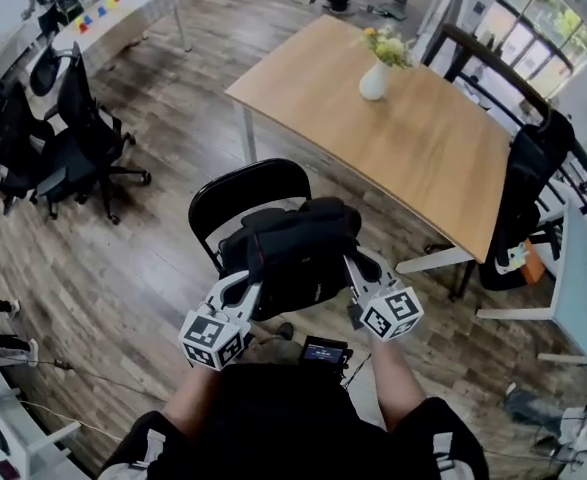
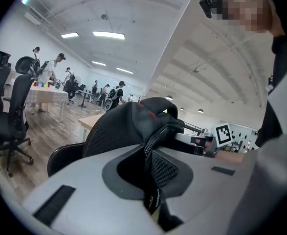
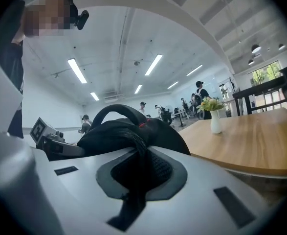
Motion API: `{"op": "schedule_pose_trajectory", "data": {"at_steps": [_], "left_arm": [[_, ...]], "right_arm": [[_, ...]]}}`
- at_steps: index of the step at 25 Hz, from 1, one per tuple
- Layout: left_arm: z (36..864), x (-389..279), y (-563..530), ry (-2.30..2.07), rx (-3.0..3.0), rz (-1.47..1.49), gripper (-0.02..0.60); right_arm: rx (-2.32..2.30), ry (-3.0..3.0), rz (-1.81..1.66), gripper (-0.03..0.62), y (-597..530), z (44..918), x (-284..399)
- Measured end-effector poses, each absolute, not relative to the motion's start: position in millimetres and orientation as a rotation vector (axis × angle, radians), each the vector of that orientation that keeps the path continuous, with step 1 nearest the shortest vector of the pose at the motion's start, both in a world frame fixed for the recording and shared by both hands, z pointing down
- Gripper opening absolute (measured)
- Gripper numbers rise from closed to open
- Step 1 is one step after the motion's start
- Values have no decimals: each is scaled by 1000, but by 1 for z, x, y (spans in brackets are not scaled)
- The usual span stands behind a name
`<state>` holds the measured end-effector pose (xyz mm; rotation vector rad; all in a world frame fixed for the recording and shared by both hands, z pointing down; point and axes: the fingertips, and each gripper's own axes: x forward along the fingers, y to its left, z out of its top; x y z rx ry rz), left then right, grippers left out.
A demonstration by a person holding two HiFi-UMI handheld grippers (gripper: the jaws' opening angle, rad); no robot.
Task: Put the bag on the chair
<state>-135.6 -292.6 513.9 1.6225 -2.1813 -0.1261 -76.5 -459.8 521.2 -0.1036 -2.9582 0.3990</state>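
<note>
- Now, in the head view, the black backpack [image 1: 293, 253] hangs between the two grippers, directly in front of the curved backrest of the black chair [image 1: 248, 180]. It is over the seat and hides it, so I cannot tell whether it already touches the seat.
- The left gripper [image 1: 241, 286] has the backpack's left side and the right gripper [image 1: 359, 268] its right side, at nearly the same height.
- Behind the chair stands a wooden bench [image 1: 423, 168]. On it is a white vase [image 1: 374, 81] that contains pale yellow flowers [image 1: 388, 46].
- In the left gripper view, the jaws are almost fully together and pinch a padded mesh strap [image 2: 155, 173] of the backpack. The body of the bag rises just beyond them.
- In the right gripper view, the jaws are closed in the same way on a second black strap [image 3: 138, 175]. The chair's backrest arches behind the bag.
- I judge that the step in hand is lowering the bag onto the seat.
- To do it well, keep both grippers level, bring the bag down in the middle of the seat, and lean it on the backrest.
- Open the jaws only when the seat carries the weight, and open both together, or the bag may tip forward.
- The backpack looks rounded and filled, but no view shows an opening, so I cannot tell what it contains.
</note>
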Motion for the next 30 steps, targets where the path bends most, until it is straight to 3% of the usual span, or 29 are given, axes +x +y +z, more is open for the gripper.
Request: {"op": "schedule_pose_trajectory", "data": {"at_steps": [20, 30], "left_arm": [[667, -171, -261, -2064, 1313, -126, 18], [698, -224, -258, -2145, 1213, -123, 18]], "right_arm": [[-251, -2718, 455, 26, -435, 669, -137], [-219, -2712, 402, 28, -434, 696, -190]]}}
